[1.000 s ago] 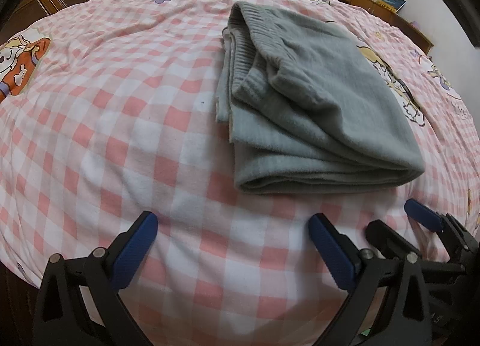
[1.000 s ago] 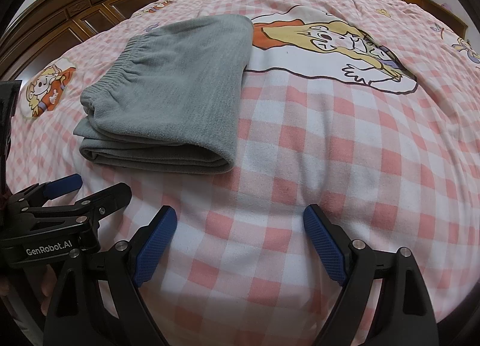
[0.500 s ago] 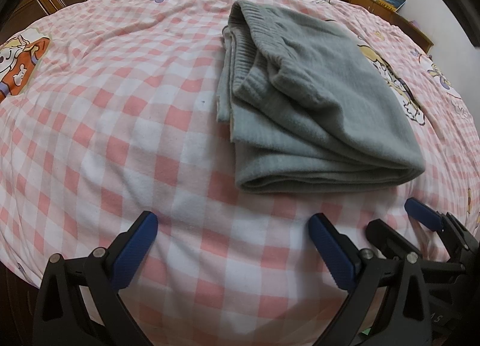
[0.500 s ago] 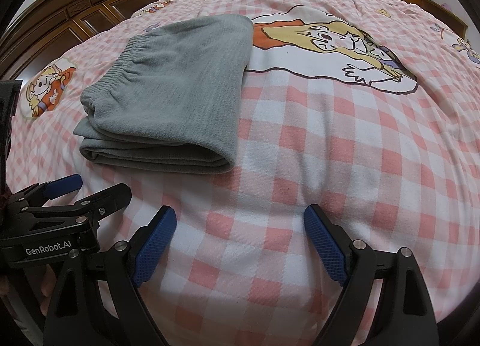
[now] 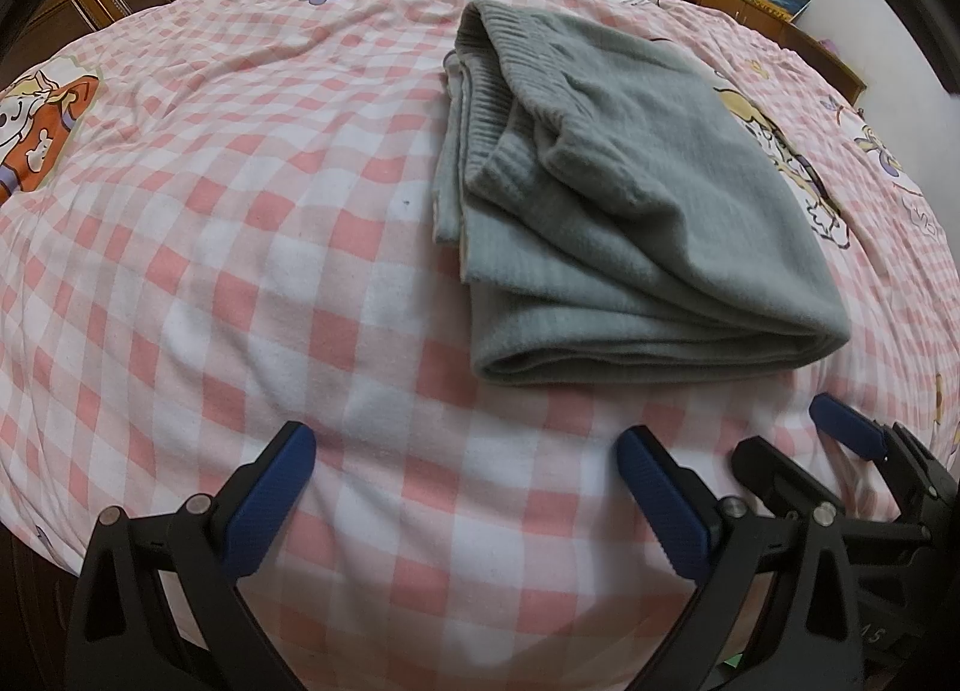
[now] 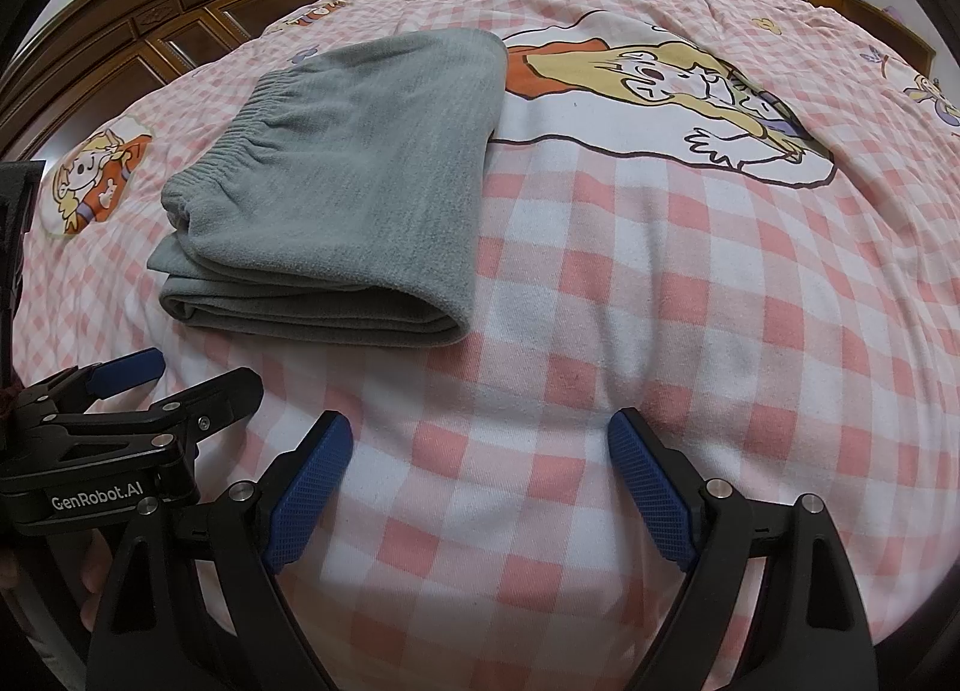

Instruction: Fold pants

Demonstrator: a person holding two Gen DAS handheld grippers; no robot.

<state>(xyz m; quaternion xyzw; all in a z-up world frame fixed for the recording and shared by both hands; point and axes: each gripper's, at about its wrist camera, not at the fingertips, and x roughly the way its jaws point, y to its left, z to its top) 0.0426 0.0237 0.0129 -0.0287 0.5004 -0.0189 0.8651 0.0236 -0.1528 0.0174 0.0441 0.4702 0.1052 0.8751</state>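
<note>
Two grippers are in your hands, and neither has hold of anything. Your left gripper [image 5: 462, 487] stands with its fingers spread wide over bare checked cover, nothing between them; your right gripper [image 6: 480, 481] stands the same way, wide apart and empty. Both hover side by side just above the near edge of the bed [image 6: 600, 283], angled down toward it. The pants [image 5: 630, 211] lie on the bed a little beyond your fingers, toward the near edge and nearer the left side than the right, apart from both grippers. They are folded into a compact grey rectangle of several stacked layers: the near end shows a rounded fold with layer edges beneath it, and the elastic waistband [image 6: 240, 133] sits on the left side of the bundle. One layer along the left side of the stack sticks out past the upper layers, and the top surface carries a soft ridge near the waistband. On my reading, the folding itself is done, or very nearly so. What remains, at most, is squaring that protruding edge and smoothing the top; otherwise you may treat the work as finished and withdraw.
</note>
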